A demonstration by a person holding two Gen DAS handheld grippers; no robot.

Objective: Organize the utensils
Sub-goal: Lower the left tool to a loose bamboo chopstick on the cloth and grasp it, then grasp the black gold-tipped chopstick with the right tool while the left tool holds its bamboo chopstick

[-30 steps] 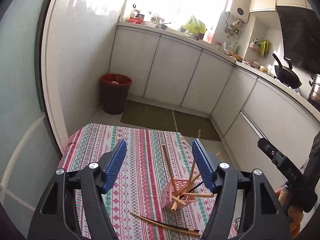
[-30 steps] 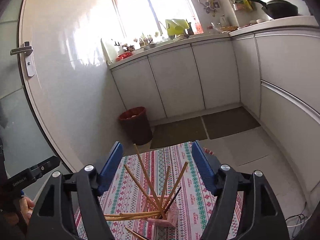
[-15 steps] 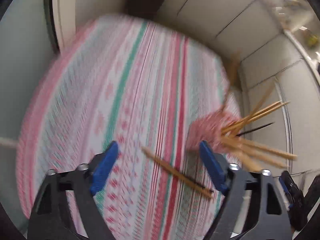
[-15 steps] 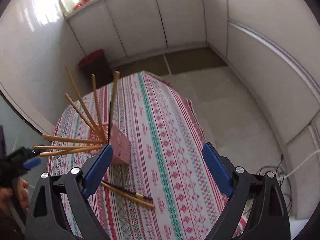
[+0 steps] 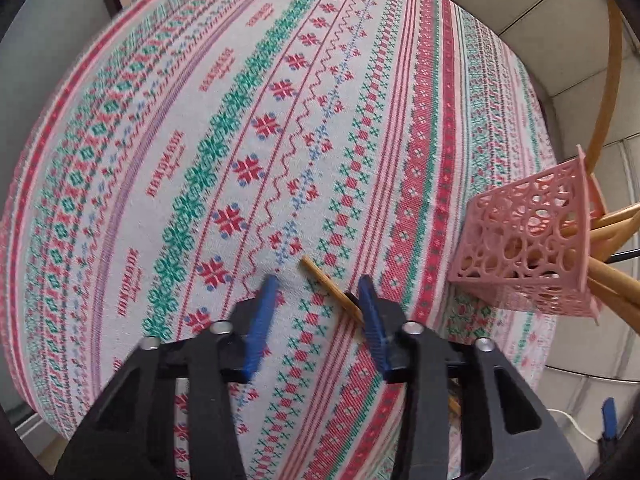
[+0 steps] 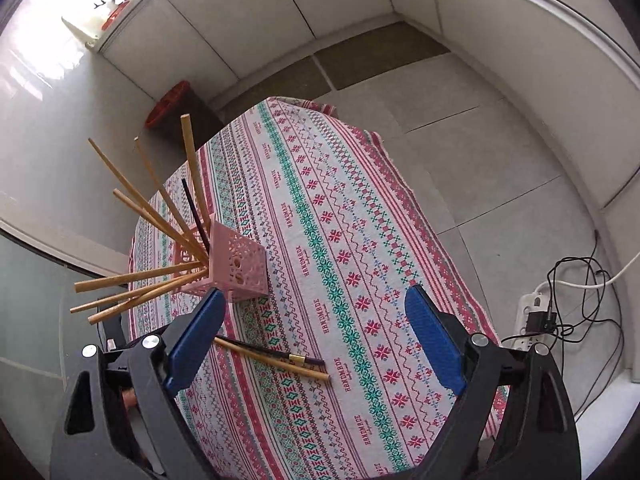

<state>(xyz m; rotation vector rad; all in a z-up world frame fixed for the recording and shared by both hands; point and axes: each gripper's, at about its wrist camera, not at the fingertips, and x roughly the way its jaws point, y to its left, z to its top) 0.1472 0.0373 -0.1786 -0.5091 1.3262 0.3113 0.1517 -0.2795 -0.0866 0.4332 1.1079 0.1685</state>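
The left hand-held gripper (image 5: 318, 290) has just been closing over the loose chopsticks (image 6: 276, 358) on the desk (image 5: 224, 128) beside the holder (image 6: 236, 266) — not yet pinching. Right hand-held gripper (image 6: 316, 338) gapes, empty. Risk — only the right pad touches, so the sticks may skid aside.

A cloth (image 6: 360, 240) covers the table. The holder (image 6: 236, 264) stands on its left part, with chopsticks (image 6: 160, 212) in it fanning out left. Nearer, two chopsticks (image 6: 276, 360) lie flat on the cloth. A bin (image 6: 172, 104) sits on the floor, far left.
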